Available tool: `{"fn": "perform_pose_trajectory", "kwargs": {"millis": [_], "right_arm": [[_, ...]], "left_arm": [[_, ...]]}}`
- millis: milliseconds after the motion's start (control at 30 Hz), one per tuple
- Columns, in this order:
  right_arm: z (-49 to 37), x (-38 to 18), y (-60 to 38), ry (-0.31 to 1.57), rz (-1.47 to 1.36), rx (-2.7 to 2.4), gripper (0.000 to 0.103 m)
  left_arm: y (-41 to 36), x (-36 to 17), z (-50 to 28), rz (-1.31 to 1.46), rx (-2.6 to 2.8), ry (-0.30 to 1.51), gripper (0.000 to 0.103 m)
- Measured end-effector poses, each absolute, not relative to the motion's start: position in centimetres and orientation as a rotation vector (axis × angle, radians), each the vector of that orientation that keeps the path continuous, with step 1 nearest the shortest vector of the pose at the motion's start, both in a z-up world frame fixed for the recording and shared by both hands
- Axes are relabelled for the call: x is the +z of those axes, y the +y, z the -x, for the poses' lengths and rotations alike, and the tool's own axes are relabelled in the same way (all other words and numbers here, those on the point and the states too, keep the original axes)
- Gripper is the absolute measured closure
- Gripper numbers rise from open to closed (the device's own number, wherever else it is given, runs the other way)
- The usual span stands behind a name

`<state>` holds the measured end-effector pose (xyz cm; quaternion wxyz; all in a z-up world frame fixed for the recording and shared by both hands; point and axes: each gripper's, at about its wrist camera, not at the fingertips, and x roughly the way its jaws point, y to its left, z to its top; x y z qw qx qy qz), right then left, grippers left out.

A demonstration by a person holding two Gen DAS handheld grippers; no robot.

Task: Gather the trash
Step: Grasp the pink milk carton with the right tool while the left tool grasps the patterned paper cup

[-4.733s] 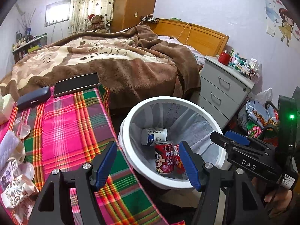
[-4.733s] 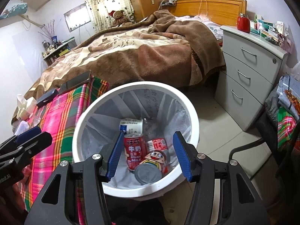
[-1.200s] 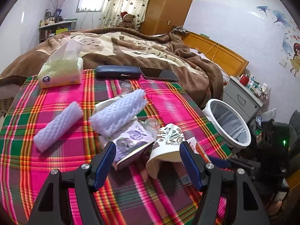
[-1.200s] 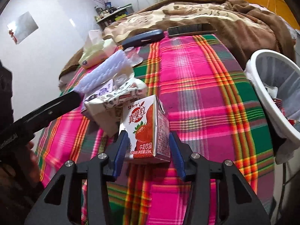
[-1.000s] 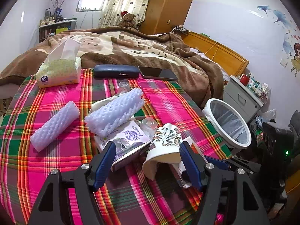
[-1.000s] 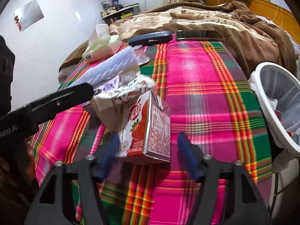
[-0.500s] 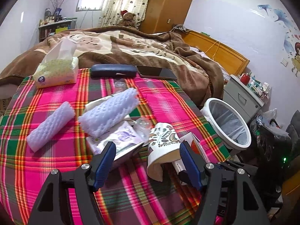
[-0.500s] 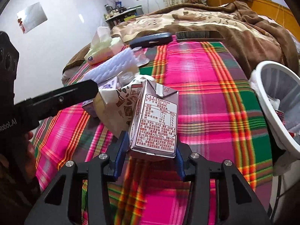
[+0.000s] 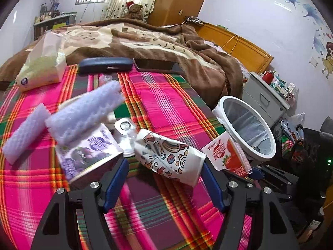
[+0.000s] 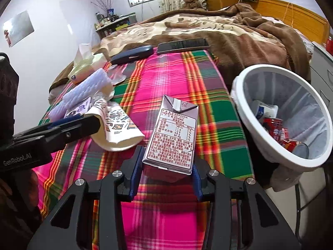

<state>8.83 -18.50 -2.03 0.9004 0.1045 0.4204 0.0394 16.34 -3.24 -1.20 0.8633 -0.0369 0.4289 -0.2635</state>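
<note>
So the right gripper (image 10: 167, 171) has its blue pads on either side of the strawberry milk carton (image 10: 173, 137), jaws closing in on it, and the pads look pressed against its lower sides. The carton is tipped back, with the nutrition label facing the right wrist camera and the folded top pointing away. From the left wrist view you can see the strawberry print on the carton's other face (image 9: 225, 154), just beside the white trash bin (image 9: 226, 102). That bin sits off the right edge of the worktop (image 10: 170, 83), which is covered in a pink, green and red plaid cloth, and inside it there's a red can (image 10: 272, 125) plus a white container (image 10: 263, 109) and some other red scraps. The left gripper (image 9: 161, 182) is standing fairly wide, and the crumpled patterned paper cup (image 9: 168, 156) lies on its side between the fingers; I can't tell if the pads actually touch it, looks like there's a gap. Right next to the cup is a purple printed box (image 9: 87, 150) with a roll of white foam wrap (image 9: 85, 110) on top, and a second foam roll (image 9: 22, 133) further left. At the far edge of the worktop there's a tissue pack (image 9: 41, 70), a dark blue glasses case (image 9: 105, 64) and a phone (image 9: 158, 64), with the bed and its brown blanket (image 9: 145, 39) behind.
</note>
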Motion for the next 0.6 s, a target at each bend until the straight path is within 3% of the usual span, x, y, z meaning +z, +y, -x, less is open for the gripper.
{"fn": "perform_pose_trajectory", "kwargs": {"millis": [167, 233, 600], "right_arm": [[-8.5, -2.0, -19.3, 0.863, -0.204, 0.072, 0.061], [-8.5, -2.1, -19.6, 0.86, -0.203, 0.067, 0.061], [-8.3, -2.2, -20.4, 0.85, -0.214, 0.099, 0.061]], "left_arm": [[-3.8, -0.9, -15.7, 0.141, -0.575, 0.889, 0.032], [-4.0, -0.7, -15.5, 0.15, -0.584, 0.874, 0.021], [-4.2, -1.4, -15.0, 0.135, -0.363, 0.879, 0.021]]}}
